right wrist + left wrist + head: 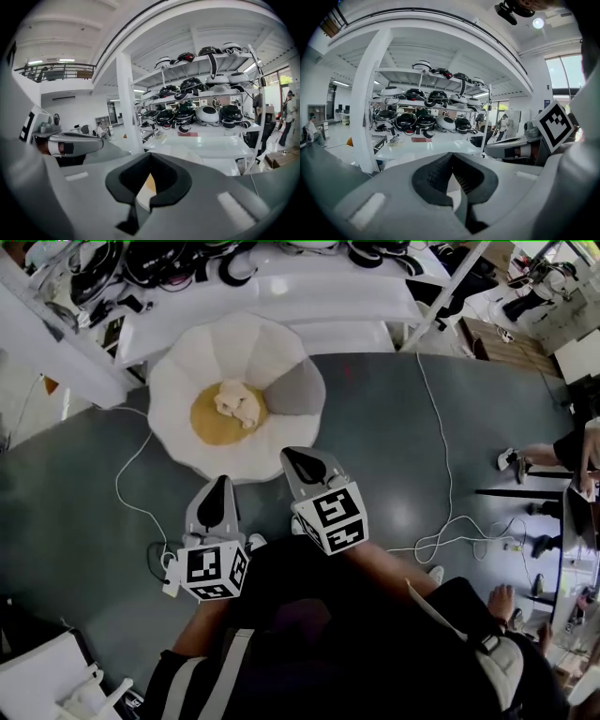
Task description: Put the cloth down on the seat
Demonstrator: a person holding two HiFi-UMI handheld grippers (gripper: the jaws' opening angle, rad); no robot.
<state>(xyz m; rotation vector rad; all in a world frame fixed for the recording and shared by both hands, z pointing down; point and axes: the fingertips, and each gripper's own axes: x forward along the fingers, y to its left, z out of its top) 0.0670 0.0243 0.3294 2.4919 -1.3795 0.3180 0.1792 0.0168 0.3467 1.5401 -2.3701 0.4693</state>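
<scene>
A crumpled cream cloth (238,402) lies on the round yellow seat (211,427) of a white petal-shaped chair (184,364) in the head view. Both grippers hang over the grey floor just in front of the chair, apart from the cloth. My left gripper (220,486) is shut with nothing in it, and its view shows the dark pads (436,176) meeting at the tips. Beside it, my right gripper (302,460) is also shut and empty. A sliver of the yellow seat (148,183) shows through the gap below its closed pads.
One grey petal (298,390) is on the chair's right side. A white table (281,287) and shelves of helmets (426,119) stand behind the chair, with a white pillar (365,103) to the left. White cables (441,474) trail over the floor. A person's feet (514,460) are at the right.
</scene>
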